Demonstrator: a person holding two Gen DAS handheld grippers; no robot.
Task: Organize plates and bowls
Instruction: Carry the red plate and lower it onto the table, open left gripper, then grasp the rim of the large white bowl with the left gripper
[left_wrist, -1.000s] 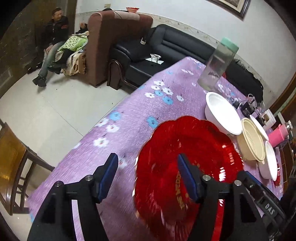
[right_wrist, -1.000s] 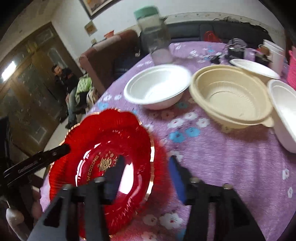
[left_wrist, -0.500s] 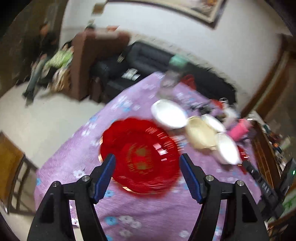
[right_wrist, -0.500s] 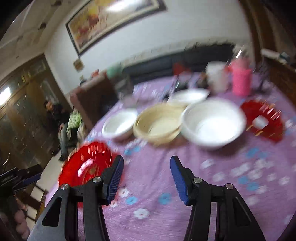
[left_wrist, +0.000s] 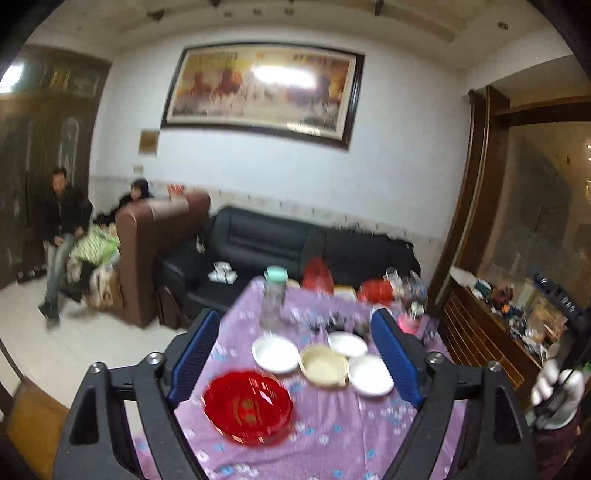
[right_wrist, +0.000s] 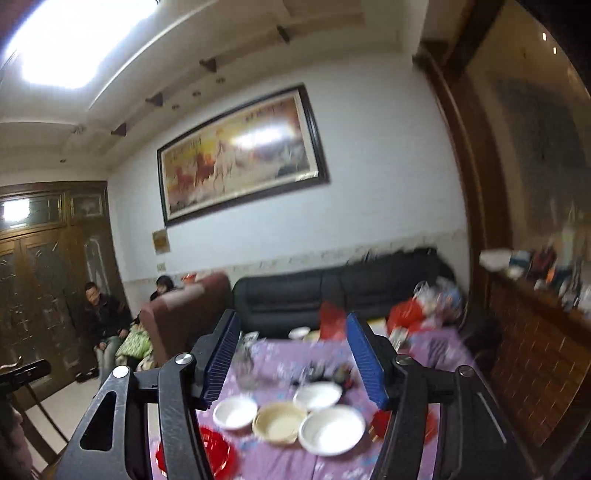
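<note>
Red plate (left_wrist: 246, 407) motion-blurred in left wrist view, centre lettering unreadable. In right wrist view the red plate (right_wrist: 218, 448) is half hidden behind the right gripper (right_wrist: 293, 360) frame, bottom rim cut by the frame edge. Small second red item (right_wrist: 380, 421) at the right mostly hidden behind the other finger, can't tell what it is. Far-end table (left_wrist: 332, 439) clutter smeared: dark small objects (left_wrist: 332, 323), red bags (left_wrist: 317, 275), pink thing (left_wrist: 408, 325) partly behind the left gripper (left_wrist: 295, 363) finger. Clear bottle (right_wrist: 246, 363) in right view blurred to a smudge. Sideboard (left_wrist: 491, 332) items too small and blurry to name. Gloved hand (left_wrist: 557, 393) cut off at right edge.
</note>
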